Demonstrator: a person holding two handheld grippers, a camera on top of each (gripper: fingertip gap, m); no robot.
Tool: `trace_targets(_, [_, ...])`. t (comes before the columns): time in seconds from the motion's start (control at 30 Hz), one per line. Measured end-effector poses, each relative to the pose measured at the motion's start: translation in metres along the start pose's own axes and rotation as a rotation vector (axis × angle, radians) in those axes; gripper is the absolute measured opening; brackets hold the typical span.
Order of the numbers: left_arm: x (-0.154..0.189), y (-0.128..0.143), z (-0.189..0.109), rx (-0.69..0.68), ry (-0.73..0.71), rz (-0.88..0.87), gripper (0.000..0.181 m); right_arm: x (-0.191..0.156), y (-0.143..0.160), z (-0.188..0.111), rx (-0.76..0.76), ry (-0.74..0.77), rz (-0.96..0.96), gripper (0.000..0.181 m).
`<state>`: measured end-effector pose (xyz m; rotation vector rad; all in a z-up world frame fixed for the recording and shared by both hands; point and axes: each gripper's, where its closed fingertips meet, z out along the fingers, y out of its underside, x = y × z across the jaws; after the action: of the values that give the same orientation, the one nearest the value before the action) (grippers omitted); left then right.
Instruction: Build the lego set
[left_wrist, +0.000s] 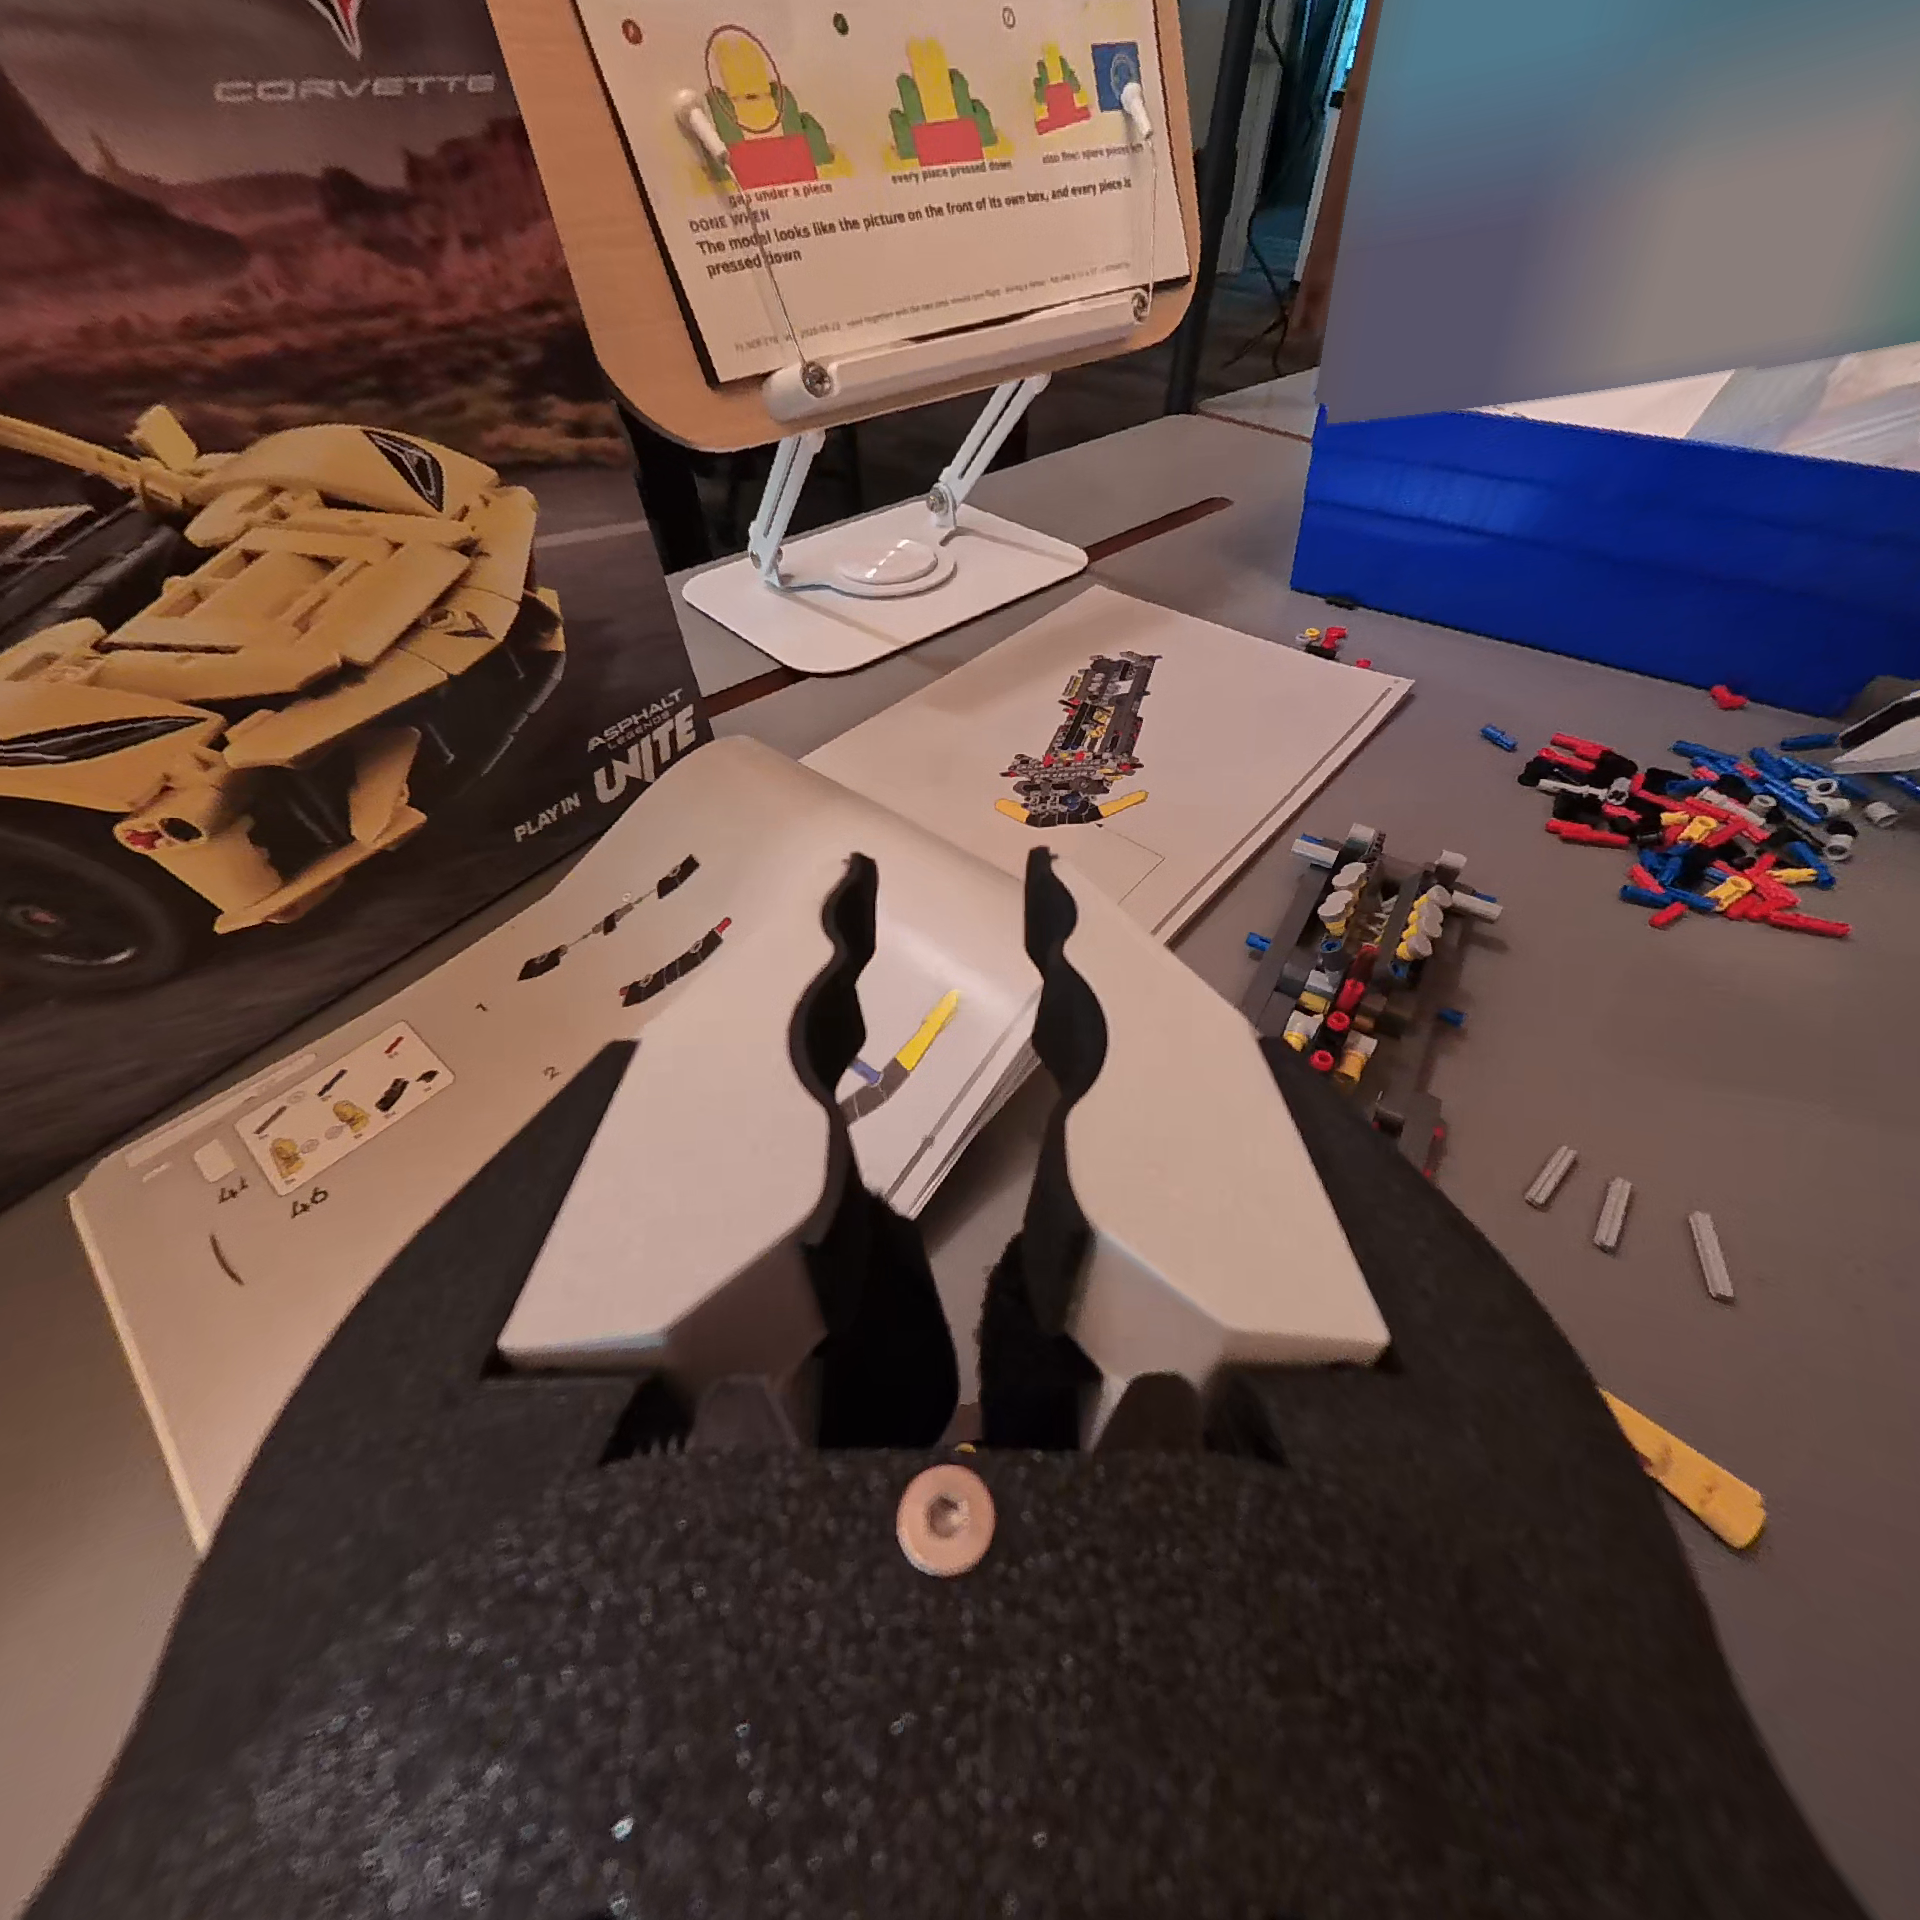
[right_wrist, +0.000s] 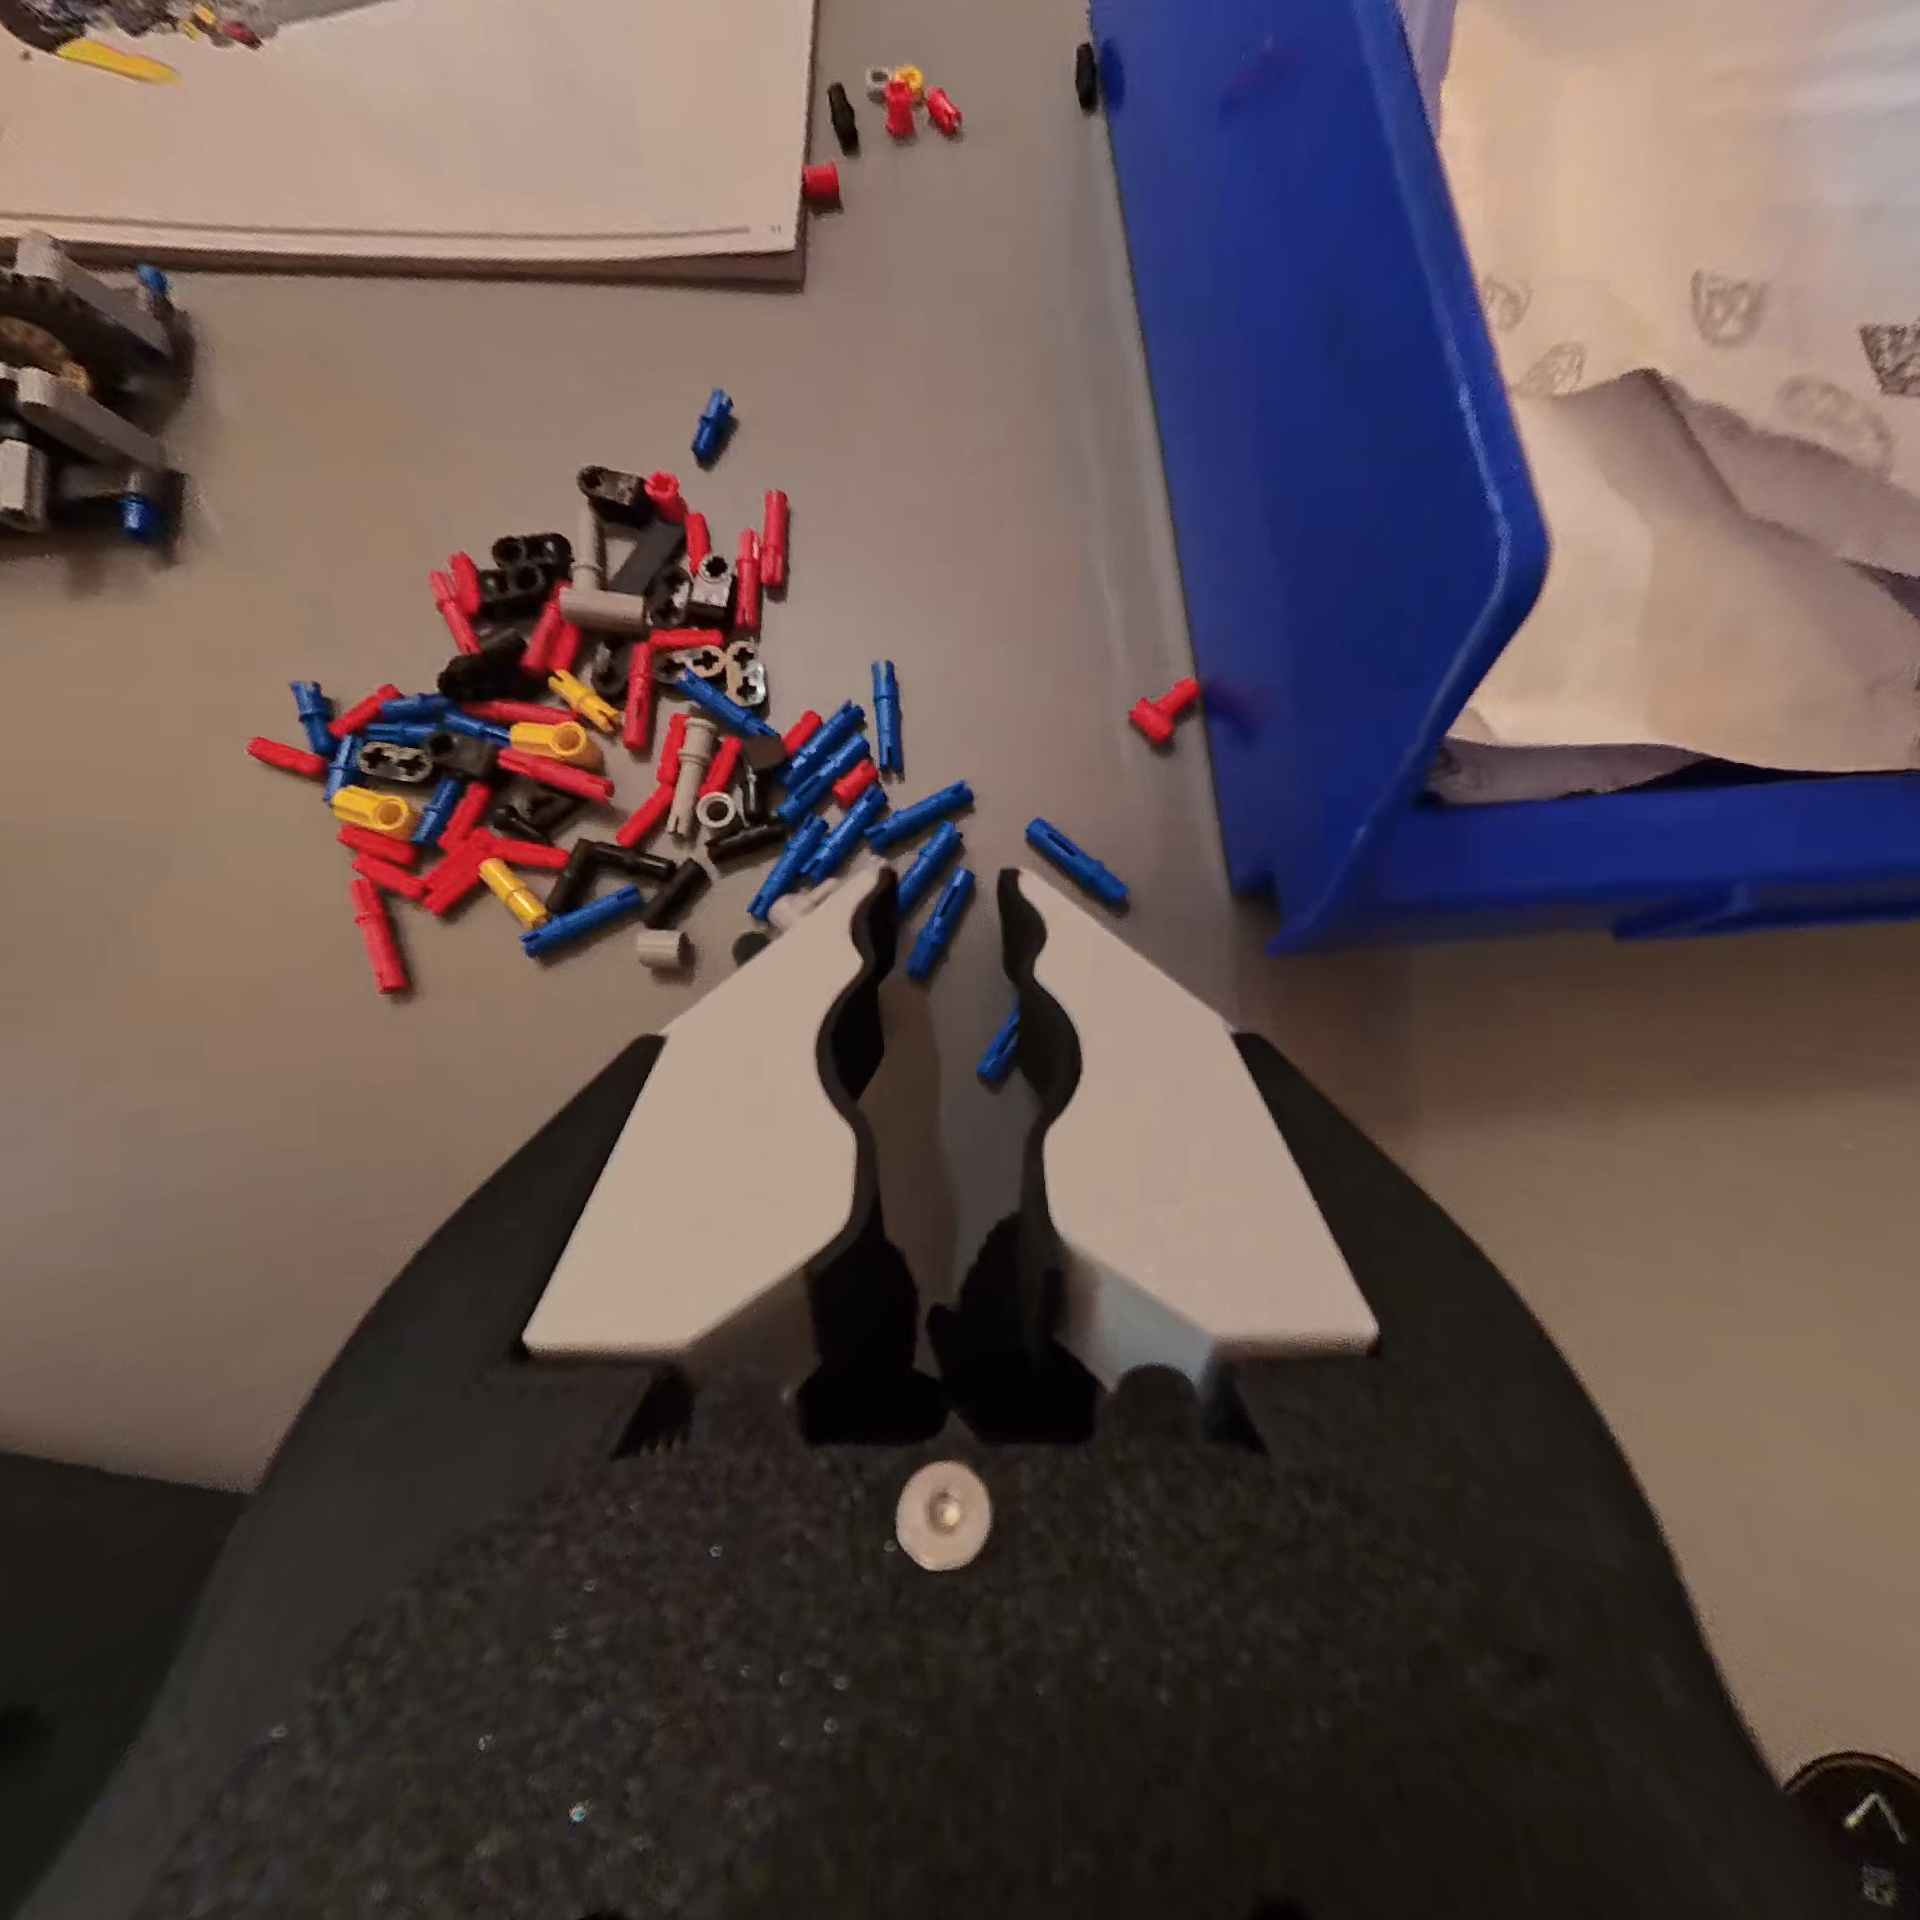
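Note:
My left gripper (left_wrist: 951, 857) is open and empty, held above the open instruction booklet (left_wrist: 665, 987). The part-built grey chassis (left_wrist: 1361, 956) lies on the table to its right. A pile of small red, blue, black and yellow pins (left_wrist: 1704, 831) lies farther right; it fills the middle of the right wrist view (right_wrist: 623, 727). My right gripper (right_wrist: 945, 883) is open and empty, low over the pile's near right edge, with a blue pin (right_wrist: 940, 925) between its fingertips. The chassis also shows at the left edge of the right wrist view (right_wrist: 83, 395).
The set's box (left_wrist: 260, 623) stands at the left. A wooden stand with a printed sheet (left_wrist: 883, 208) stands behind the booklet. A blue bin (right_wrist: 1320, 468) with paper bags sits right of the pile. Three grey axles (left_wrist: 1621, 1216) and a yellow beam (left_wrist: 1694, 1475) lie near. There is about 40 cm between the tips of the two grippers. Between my left fingertips and the yellow beam (left_wrist: 1694, 1475) there is roughly 20 cm.

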<state>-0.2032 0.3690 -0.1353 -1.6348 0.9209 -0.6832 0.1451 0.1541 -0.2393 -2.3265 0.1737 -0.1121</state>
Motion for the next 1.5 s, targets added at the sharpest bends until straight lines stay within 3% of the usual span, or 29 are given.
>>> trace_targets(0.43, [0.008,-0.002,0.000,0.008,0.047,-0.043,0.027,0.026,-0.003,0.007,0.076,0.092,0.004,0.020])
trace_targets(0.83, [0.012,-0.001,0.000,0.007,0.051,-0.015,0.026,0.014,0.004,0.005,0.021,0.037,-0.044,0.004])
trace_targets(0.9, [0.012,-0.002,0.000,0.012,0.048,-0.009,0.026,-0.014,-0.017,-0.009,0.114,-0.036,-0.072,0.003])
trace_targets(0.97, [0.012,-0.001,0.000,0.011,0.043,-0.002,0.025,-0.070,-0.039,-0.026,0.206,-0.211,-0.144,0.003])
trace_targets(1.03, [0.011,0.000,0.001,0.004,0.042,-0.004,0.025,-0.132,-0.031,-0.027,0.139,-0.390,-0.248,0.004])
trace_targets(1.13, [0.013,-0.001,0.000,0.007,0.048,-0.013,0.025,-0.178,-0.017,-0.015,0.070,-0.415,-0.399,0.004])
trace_targets(1.3, [0.017,-0.002,-0.001,0.009,0.053,-0.001,0.025,-0.224,-0.005,0.001,-0.022,-0.510,-0.518,0.004])
trace_targets(1.47, [0.017,-0.002,-0.001,0.009,0.058,-0.009,0.025,-0.226,-0.001,0.009,-0.054,-0.498,-0.546,0.005])
trace_targets(1.5, [0.017,-0.002,0.000,0.007,0.058,-0.009,0.025,-0.222,-0.002,0.008,-0.060,-0.492,-0.533,0.012])
